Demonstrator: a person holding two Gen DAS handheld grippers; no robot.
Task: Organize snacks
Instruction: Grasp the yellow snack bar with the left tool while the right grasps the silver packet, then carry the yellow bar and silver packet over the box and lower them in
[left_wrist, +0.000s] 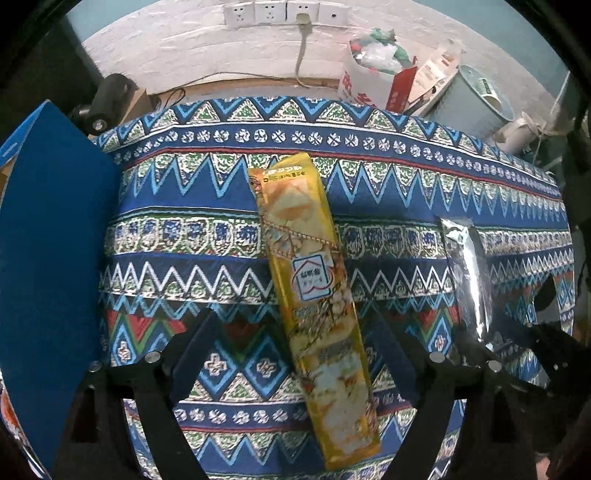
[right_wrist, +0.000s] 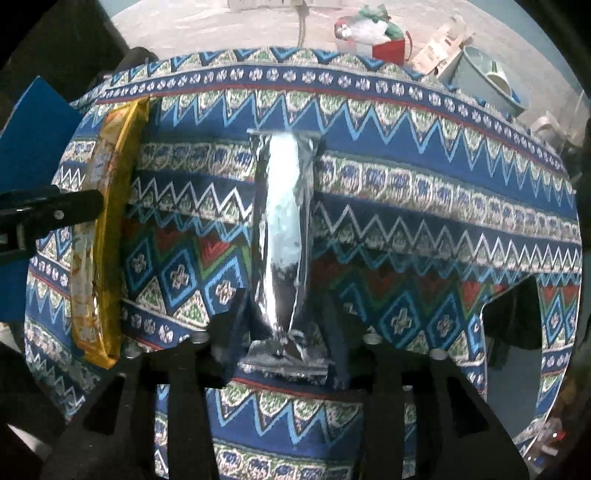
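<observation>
A white brick wall with a row of sockets (left_wrist: 280, 13) is running behind a table draped in a blue zigzag-patterned cloth (left_wrist: 406, 184), with a stuffed white bag (left_wrist: 369, 74) and a pale bin (left_wrist: 476, 99) standing beyond its far edge. Two snacks are lying lengthwise on the cloth, well apart: a long yellow snack pack (left_wrist: 314, 302) toward the left and a silver foil packet (right_wrist: 282, 236) toward the right. The left gripper (left_wrist: 295, 347) is hovering over the near half of the yellow pack with its fingers spread wide, one on each side and neither touching it. The right gripper (right_wrist: 282, 332) is reaching around the near end of the foil packet, its fingers standing close on either side of the crimped seal; whether they are already pinching it or only bracketing it is not something the pictures are settling, though they look narrowed rather than pressed together. A blue box (left_wrist: 51, 240) is sitting at the left edge of the table, just beside the yellow pack's side of the cloth, and it is probably where the snacks are meant to go. As far as the views are showing, neither snack is put away yet, so the sorting seems to be at an early stage, with both packs waiting to be lifted and placed.
</observation>
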